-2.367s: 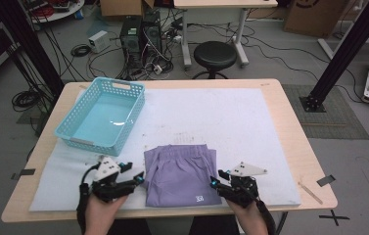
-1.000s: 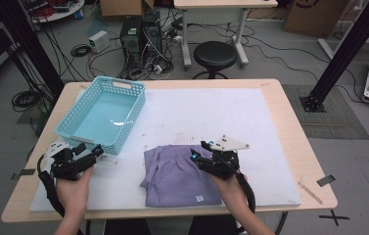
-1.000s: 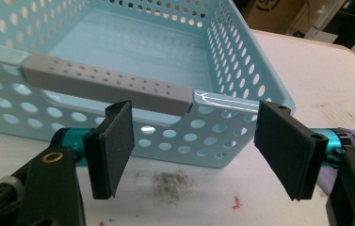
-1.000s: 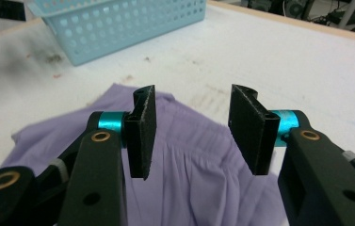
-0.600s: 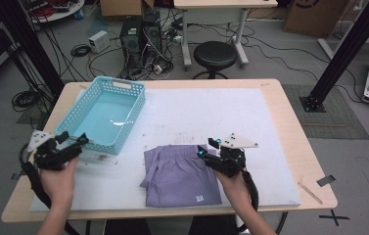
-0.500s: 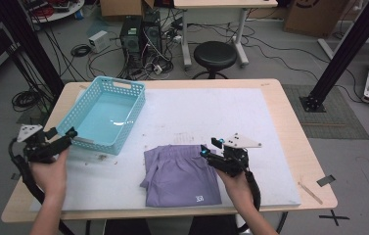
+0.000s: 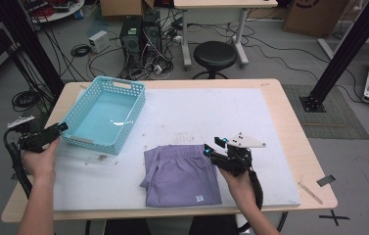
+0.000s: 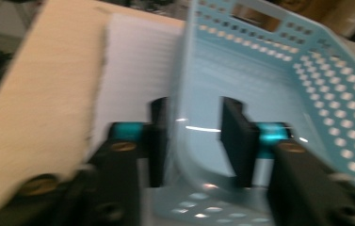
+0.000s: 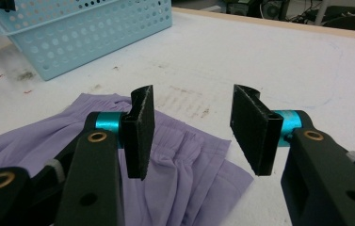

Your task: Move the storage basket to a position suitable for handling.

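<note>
A light blue perforated basket [image 7: 96, 143] stands at the table's far left. My left gripper [image 7: 62, 128] is at its near left corner. In the left gripper view the basket's wall [image 8: 177, 94] stands between the jaws of the left gripper [image 8: 191, 136]. The left pad lies close to the outside of the wall and the right pad is inside, apart from it. These jaws have just been closing. Folded purple shorts [image 7: 182, 176] lie near the front edge. My right gripper [image 7: 210, 148] hovers open at their far right corner. Nothing is between its jaws [image 9: 191, 127], which stand above the gathered waistband [image 9: 180, 155].
A white mat [image 7: 211, 112] covers most of the wooden table. A thin stick [image 7: 311, 190] and a strip of black tape [image 7: 326, 180] lie at the right front edge. A stool [image 7: 215, 53] and cables stand beyond the far edge. The basket [image 9: 85, 28] is to the right gripper's far left.
My left hand has swung left, away from the shorts, to the basket's near left corner, and its jaws have narrowed. The right gripper has shifted from the shorts' near right edge to their far right corner.
</note>
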Demonstrator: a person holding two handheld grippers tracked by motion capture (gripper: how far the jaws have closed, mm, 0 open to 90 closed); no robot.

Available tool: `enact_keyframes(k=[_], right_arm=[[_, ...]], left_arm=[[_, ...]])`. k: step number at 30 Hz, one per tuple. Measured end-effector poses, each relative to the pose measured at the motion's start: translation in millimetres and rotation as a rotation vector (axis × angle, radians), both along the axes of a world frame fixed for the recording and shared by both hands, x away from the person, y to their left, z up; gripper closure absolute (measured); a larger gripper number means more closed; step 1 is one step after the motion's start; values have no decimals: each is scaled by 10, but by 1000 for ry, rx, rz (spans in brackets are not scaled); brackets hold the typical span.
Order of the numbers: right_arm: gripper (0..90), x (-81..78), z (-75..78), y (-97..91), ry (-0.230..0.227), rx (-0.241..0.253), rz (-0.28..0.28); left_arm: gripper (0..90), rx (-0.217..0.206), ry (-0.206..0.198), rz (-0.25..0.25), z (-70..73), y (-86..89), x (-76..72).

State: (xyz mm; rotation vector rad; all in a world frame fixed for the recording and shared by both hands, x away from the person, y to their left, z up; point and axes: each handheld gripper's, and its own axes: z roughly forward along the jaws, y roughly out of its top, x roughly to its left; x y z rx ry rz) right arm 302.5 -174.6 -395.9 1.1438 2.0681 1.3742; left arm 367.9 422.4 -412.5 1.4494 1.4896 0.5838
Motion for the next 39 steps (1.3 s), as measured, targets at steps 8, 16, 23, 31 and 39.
enact_keyframes(k=[8,16,23,31,39], right_arm=[[518,31,22,-54,-3,16,-17],[522,38,28,-134,-2,22,-39],[524,50,30,-244,-2,24,-74],[521,70,43,-375,-16,12,-108],[457,515,165,-268,-60,-43,-92]], left_arm=[[814,42,9,-100,40,34,112],[832,61,-40,-198,8,-128,352],[832,91,-54,-331,14,-544,666],[828,144,-83,-400,35,-959,937],[385,177,-146,-308,216,-1021,740]])
